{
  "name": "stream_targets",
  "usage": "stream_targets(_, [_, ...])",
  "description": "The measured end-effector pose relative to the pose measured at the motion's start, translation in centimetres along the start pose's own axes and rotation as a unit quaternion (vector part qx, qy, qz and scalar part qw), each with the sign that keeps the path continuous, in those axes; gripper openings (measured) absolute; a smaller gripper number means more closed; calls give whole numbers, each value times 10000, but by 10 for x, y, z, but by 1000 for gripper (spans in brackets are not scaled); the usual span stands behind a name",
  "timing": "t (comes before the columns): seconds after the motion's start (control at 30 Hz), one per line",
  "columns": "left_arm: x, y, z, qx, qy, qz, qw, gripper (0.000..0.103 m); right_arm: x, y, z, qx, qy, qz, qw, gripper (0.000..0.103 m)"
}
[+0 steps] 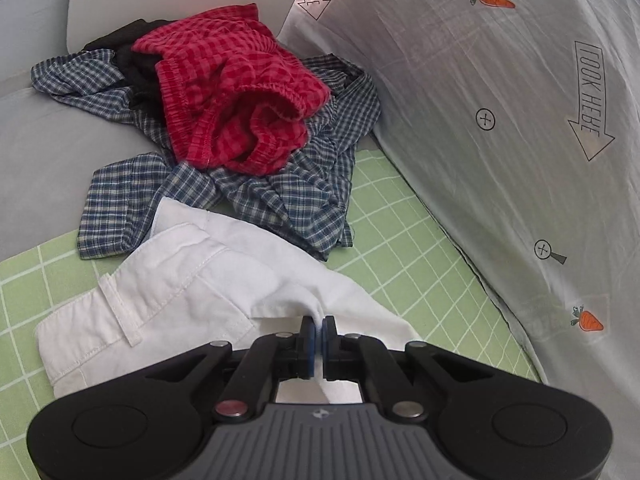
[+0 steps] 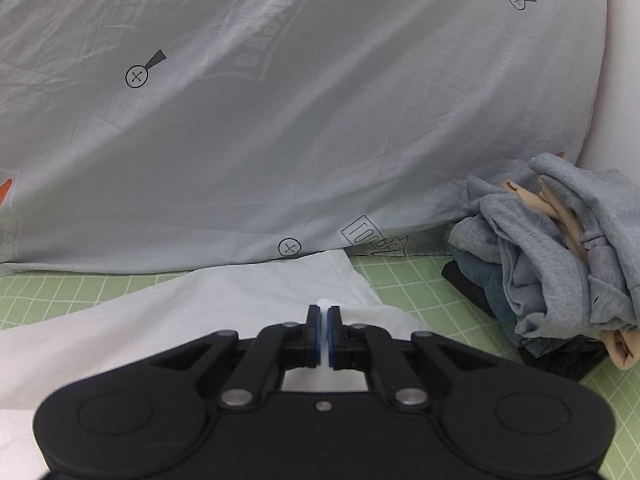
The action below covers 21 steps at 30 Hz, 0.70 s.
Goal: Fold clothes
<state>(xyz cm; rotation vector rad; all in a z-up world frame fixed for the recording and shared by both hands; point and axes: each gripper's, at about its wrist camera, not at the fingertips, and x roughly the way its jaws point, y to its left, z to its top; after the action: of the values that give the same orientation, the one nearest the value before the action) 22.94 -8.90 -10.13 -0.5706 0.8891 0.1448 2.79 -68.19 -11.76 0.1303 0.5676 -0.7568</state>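
A white garment (image 1: 192, 280) with a waistband and belt loop lies on the green checked mat (image 1: 400, 248). My left gripper (image 1: 319, 326) is shut on a pinched fold of its cloth. In the right wrist view the same white garment (image 2: 200, 308) spreads flat to the left, and my right gripper (image 2: 324, 316) is shut on another fold of it near its edge.
A heap of unfolded clothes lies behind: a red checked piece (image 1: 232, 92) on a blue plaid shirt (image 1: 256, 192) and a dark item (image 1: 132, 60). A pale printed quilt (image 1: 500, 120) walls the right side; it also fills the right wrist view (image 2: 280, 120). A grey clothes pile (image 2: 560, 256) sits at right.
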Motion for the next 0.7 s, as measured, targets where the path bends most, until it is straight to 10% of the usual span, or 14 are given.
stream_targets(0.23, [14, -13, 21, -29, -262, 16, 9997, 3, 9, 10, 66, 243, -854, 2, 9961, 0])
stream_targets(0.4, [44, -5, 9, -136, -52, 327, 9994, 3, 54, 23, 45, 188, 185, 72, 9996, 2])
stream_targets(0.53, [44, 1, 5, -79, -91, 282, 9995, 3, 64, 31, 15, 176, 731, 34, 9972, 48])
stream_targets(0.7, [45, 0, -1, 47, -76, 412, 9991, 4, 66, 38, -21, 251, 1221, 42, 9922, 66])
